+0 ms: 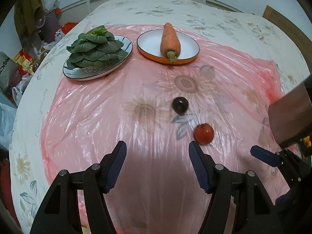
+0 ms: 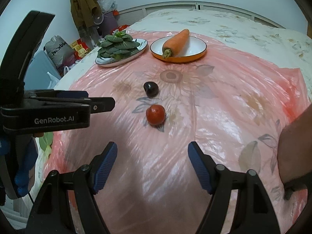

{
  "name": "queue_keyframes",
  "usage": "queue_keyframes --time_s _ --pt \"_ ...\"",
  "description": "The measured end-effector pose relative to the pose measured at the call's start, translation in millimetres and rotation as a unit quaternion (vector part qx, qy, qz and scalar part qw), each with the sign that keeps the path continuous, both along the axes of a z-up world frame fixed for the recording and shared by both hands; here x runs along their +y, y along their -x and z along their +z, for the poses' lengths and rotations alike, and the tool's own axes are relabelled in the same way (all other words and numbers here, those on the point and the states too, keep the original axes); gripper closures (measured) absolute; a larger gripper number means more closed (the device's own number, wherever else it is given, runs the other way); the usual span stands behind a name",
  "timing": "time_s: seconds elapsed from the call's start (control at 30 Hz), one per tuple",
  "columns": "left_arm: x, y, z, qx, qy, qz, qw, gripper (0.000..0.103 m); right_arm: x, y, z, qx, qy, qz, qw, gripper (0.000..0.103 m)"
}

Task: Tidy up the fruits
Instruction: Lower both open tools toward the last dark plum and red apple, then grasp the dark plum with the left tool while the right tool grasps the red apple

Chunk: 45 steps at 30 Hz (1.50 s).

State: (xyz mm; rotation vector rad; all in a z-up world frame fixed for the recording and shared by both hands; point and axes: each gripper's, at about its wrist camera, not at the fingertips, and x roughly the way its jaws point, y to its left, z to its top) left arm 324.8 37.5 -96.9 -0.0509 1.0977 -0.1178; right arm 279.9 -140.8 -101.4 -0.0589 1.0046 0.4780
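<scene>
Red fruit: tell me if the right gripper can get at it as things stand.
Probably yes. The right gripper is open, the red fruit lies loose just ahead on the pink sheet, and nothing sits between them.

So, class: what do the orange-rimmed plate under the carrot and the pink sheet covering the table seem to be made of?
Orange-rimmed plate: probably glazed ceramic or enamel; smooth white inside, glossy orange wall, thin dark rim line. Pink sheet: thin translucent plastic film; it is wrinkled, shines in streaks, and the flowered cloth shows through it.

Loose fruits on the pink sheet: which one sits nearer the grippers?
The red tomato. It lies closest to both open grippers, while the dark plum sits farther back toward the plates; the two are apart, not touching.
</scene>
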Motion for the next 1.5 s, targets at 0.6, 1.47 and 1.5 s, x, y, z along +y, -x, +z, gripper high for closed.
queue_keyframes --time_s 0.6,1.47,1.5 --pt "-7 -47 -12 0.017 0.056 0.003 0.9983 0.043 22 -51 -24 0.015 -0.034 0.005 0.999 0.041" --pt "-29 -83 -51 0.037 0.062 0.005 0.9974 0.064 17 -65 -53 0.038 -0.036 -0.019 0.998 0.051" --pt "-28 -84 -52 0.036 0.061 0.005 0.9975 0.067 17 -66 -53 0.038 -0.036 -0.019 0.998 0.051"
